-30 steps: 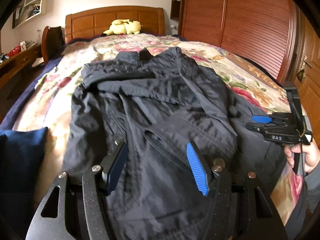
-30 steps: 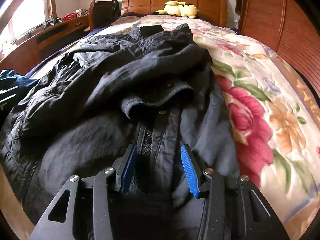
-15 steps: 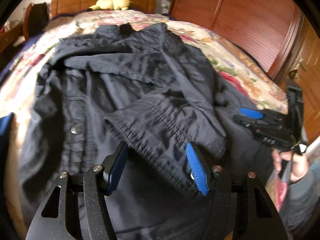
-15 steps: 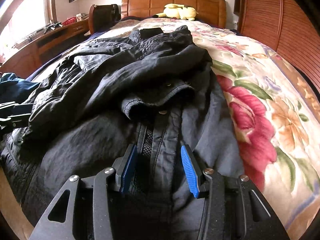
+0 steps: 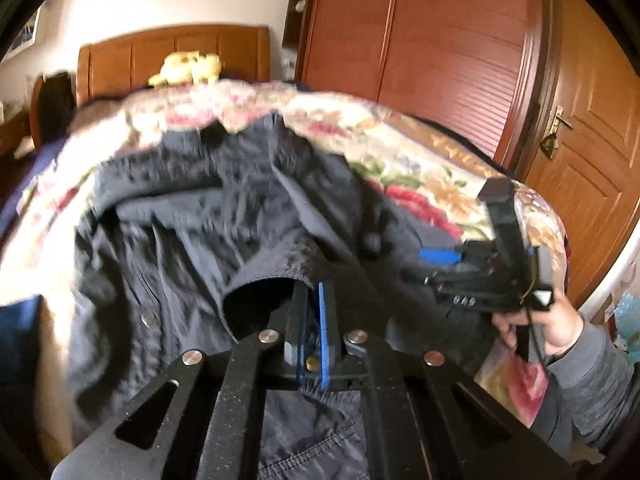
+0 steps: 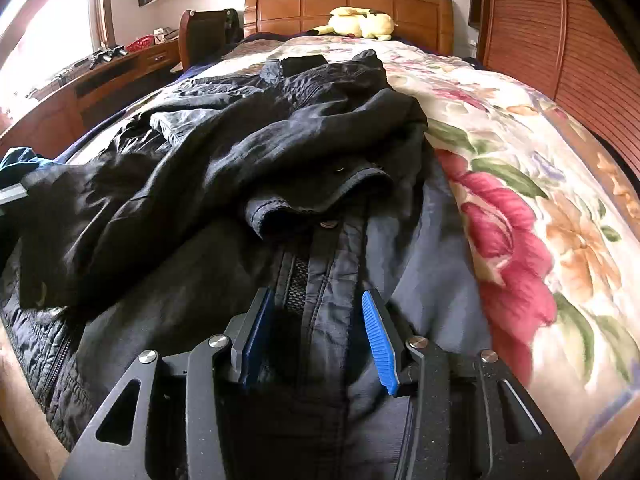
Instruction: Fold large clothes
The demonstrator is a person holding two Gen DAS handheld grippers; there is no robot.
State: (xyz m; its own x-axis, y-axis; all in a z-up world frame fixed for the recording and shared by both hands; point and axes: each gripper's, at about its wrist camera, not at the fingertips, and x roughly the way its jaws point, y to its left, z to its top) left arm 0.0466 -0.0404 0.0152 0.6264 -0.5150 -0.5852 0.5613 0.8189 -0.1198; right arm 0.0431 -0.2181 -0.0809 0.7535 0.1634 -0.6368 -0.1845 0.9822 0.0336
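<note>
Left gripper (image 5: 313, 320) clamped on jacket (image 5: 192, 216) sleeve cuff (image 5: 264, 276)

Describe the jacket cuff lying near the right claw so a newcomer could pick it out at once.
Start at the bed with the flowered quilt; the dark jacket is spread along it. From the open right claw, follow the jacket's zipper placket up to the folded-over sleeve end. That cuff is the ribbed, rolled tube opening with a metal snap just below it.
</note>
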